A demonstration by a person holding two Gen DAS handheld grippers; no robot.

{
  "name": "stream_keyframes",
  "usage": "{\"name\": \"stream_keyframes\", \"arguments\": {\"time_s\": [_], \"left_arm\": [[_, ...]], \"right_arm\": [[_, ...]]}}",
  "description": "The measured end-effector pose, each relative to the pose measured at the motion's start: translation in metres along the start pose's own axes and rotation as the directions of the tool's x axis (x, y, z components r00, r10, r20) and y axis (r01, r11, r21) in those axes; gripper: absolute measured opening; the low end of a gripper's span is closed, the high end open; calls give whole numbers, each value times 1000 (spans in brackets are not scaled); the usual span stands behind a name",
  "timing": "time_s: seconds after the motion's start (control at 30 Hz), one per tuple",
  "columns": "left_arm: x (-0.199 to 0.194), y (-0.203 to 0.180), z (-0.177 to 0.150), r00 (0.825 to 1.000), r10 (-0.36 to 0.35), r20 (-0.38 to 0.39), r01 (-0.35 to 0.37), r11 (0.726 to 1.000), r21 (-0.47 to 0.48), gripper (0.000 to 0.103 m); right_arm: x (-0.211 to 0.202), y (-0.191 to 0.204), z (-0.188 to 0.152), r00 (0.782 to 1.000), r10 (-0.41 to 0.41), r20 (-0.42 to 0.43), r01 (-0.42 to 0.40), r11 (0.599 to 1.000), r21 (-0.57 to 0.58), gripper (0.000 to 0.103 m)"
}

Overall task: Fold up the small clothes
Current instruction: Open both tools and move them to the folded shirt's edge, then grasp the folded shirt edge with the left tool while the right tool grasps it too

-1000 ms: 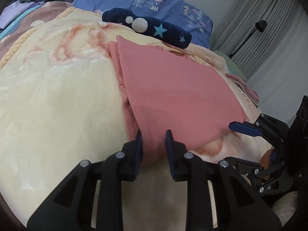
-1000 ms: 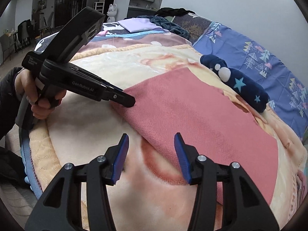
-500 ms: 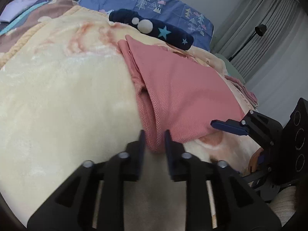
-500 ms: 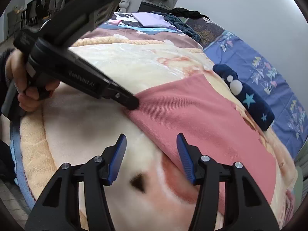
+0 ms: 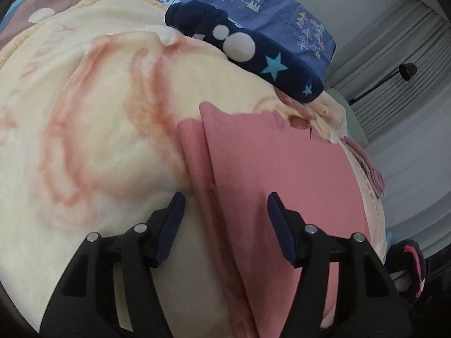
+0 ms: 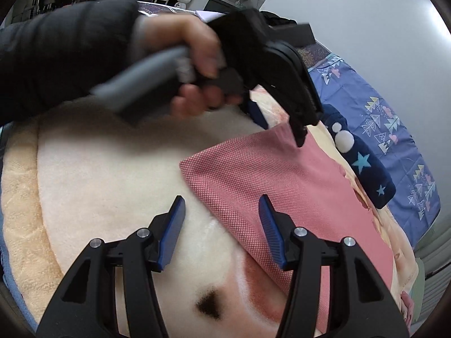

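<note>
Pink waffle-knit cloth (image 5: 282, 174), partly folded, lay flat on cream plush blanket with pink pattern (image 5: 93, 140), long folded edge facing blanket's open middle. Left gripper (image 5: 225, 211) hovered over that edge, jaws opening, fabric below the gap, pads not pressing it. Right gripper (image 6: 221, 219) spread, over cloth's near corner, nothing pinched. Person's hand (image 6: 197, 64) in dark sleeve (image 6: 64, 56) gripped left tool's handle. Navy plush toy with stars and white dots (image 5: 253, 50) lay at blanket's far edge, against blue patterned pillow (image 5: 267, 2).

There was one pink cloth (image 5: 282, 174), one dark blue starry sock (image 5: 253, 56), one yellow blanket (image 5: 84, 112) and two grippers.
</note>
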State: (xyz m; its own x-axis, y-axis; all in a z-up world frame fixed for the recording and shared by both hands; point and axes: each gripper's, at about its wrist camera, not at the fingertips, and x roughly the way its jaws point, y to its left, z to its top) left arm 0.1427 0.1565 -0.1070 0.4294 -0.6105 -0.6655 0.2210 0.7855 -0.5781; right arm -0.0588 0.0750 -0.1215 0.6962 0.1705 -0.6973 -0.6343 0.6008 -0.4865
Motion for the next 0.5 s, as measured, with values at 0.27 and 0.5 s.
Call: {"name": "stream_keyframes", "arguments": {"time_s": [0.27,0.5], "left_arm": [[14,34,12,983,-159,90,170,978,-122,9],[8,31,15,979,-151,134,165,981,-99,8]], "right_arm": [[22,9,12,999,-36,-17,35,998,-60,54],[29,10,17,999,-44,2,44,997,-56,44]]}}
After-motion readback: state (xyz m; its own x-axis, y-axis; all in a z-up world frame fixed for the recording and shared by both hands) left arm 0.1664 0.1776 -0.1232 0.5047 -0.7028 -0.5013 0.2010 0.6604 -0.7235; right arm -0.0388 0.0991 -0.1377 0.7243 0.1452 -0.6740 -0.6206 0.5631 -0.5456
